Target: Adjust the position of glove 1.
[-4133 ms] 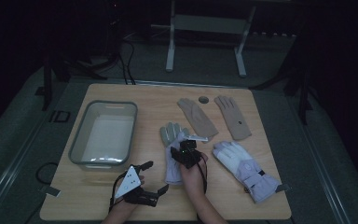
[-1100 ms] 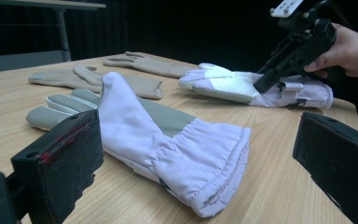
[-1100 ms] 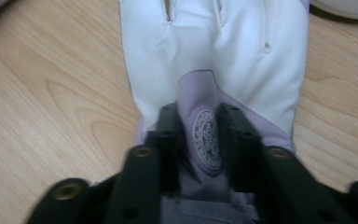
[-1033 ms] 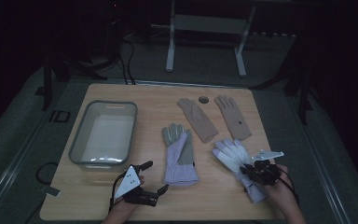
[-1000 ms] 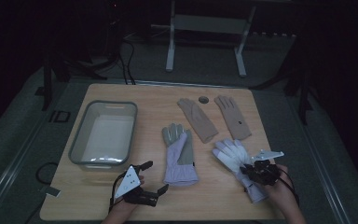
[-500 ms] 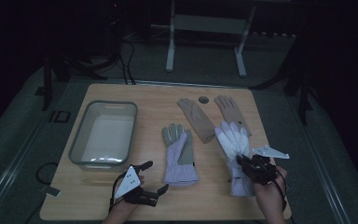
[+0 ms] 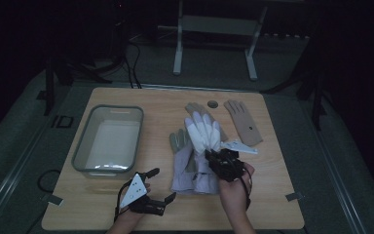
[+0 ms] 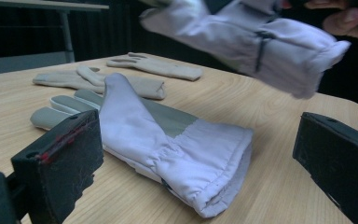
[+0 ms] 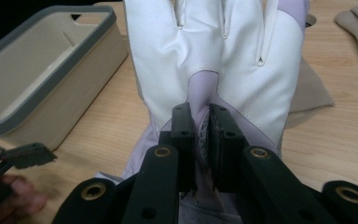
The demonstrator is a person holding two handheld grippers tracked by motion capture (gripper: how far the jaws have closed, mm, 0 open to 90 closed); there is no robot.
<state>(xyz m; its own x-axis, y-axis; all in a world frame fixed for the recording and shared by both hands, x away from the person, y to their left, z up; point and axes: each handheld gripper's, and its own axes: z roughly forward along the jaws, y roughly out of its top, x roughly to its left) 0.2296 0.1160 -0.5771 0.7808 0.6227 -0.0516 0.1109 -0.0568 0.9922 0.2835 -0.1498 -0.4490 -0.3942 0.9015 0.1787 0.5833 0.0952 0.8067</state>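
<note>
the white glove [image 9: 214,51] hangs pinched at its lilac cuff between the closed jaws of the right gripper [image 9: 200,140], lifted above the lilac glove [image 8: 168,149] lying flat on the table [image 7: 272,195]. the left gripper [image 7: 146,187] rests nearer the person, jaws wide apart, holding nothing, just short of the grey bin [image 7: 108,139].

Held white glove [image 7: 203,132] hides tan glove [image 7: 193,108] partly.
</note>
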